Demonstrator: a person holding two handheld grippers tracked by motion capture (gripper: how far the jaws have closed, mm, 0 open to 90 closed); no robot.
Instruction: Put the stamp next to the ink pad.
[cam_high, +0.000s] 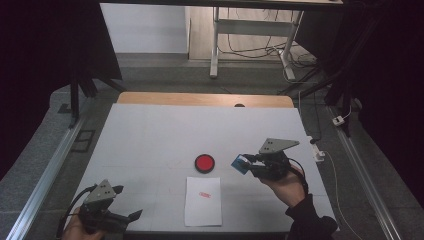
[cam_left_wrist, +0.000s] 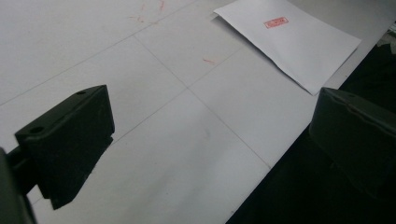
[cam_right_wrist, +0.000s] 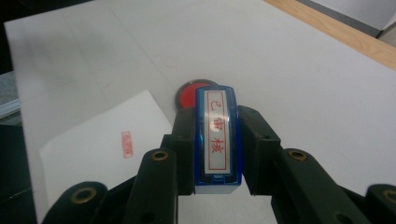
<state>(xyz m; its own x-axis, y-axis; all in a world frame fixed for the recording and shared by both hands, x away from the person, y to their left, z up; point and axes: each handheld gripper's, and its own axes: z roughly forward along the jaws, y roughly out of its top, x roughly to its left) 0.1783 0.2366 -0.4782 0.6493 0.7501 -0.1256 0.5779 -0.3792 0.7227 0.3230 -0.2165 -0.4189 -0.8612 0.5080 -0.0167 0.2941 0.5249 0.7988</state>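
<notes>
My right gripper (cam_high: 246, 163) is shut on a blue stamp (cam_right_wrist: 215, 140) whose white top label carries red characters; its jaws press on the stamp's two sides. It hangs over the table just right of a round red ink pad (cam_high: 204, 162). The ink pad (cam_right_wrist: 189, 93) lies beyond the stamp in the right gripper view. A white sheet of paper (cam_high: 203, 201) lies near the front edge with a small red stamp mark (cam_high: 203, 195) on it. My left gripper (cam_high: 131, 217) rests at the front left corner, jaws wide apart with nothing between them, and the sheet (cam_left_wrist: 289, 42) lies ahead of it.
The white table top (cam_high: 150, 135) has faint grid lines and small red smudges (cam_left_wrist: 152, 11). A wooden strip (cam_high: 205, 99) runs along its far edge. Beyond stand a desk frame (cam_high: 250, 35) and cables on the floor.
</notes>
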